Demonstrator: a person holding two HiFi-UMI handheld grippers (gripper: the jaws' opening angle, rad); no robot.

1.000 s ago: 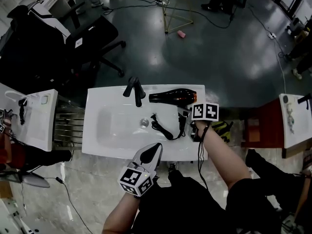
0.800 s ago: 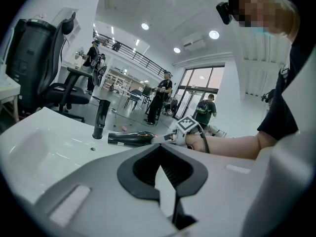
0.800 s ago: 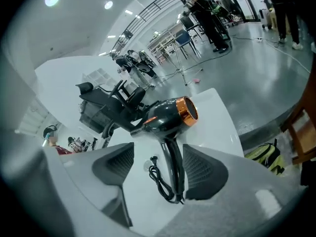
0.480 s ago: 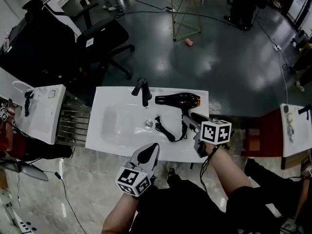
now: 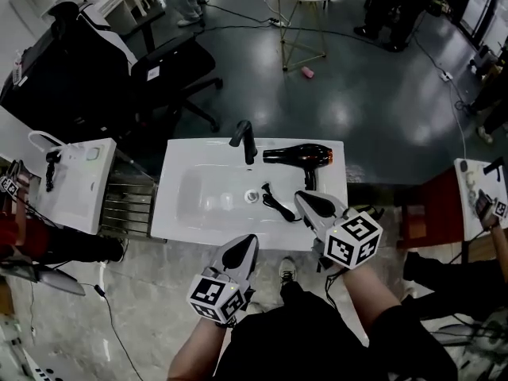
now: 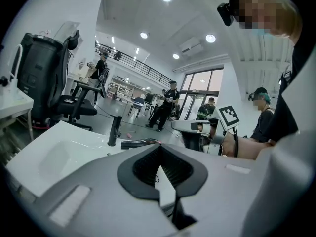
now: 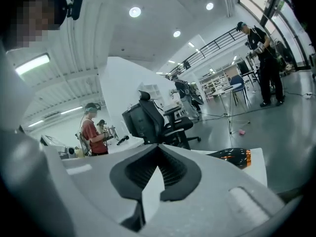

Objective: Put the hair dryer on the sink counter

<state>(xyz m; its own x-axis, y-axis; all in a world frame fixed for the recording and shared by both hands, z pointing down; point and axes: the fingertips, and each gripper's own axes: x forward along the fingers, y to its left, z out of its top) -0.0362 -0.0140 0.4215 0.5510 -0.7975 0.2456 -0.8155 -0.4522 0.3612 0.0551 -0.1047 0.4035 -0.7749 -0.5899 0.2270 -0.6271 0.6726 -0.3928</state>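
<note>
One white sink counter is lying below us, with its black faucet standing at the far edge. We are holding the left gripper off the near edge, straight out from the faucet, its jaws pressed together and empty. Our right gripper is hovering nearer us and right of the faucet, its jaws closing tip to tip on nothing. Just right of the faucet, the black hair dryer is resting on the counter, untouched, its cord trailing toward us.

The hair dryer lies at two o'clock on the sink counter, the faucet at twelve. Its cord loops toward the centre. The left gripper hovers at six, the right gripper at four.
</note>
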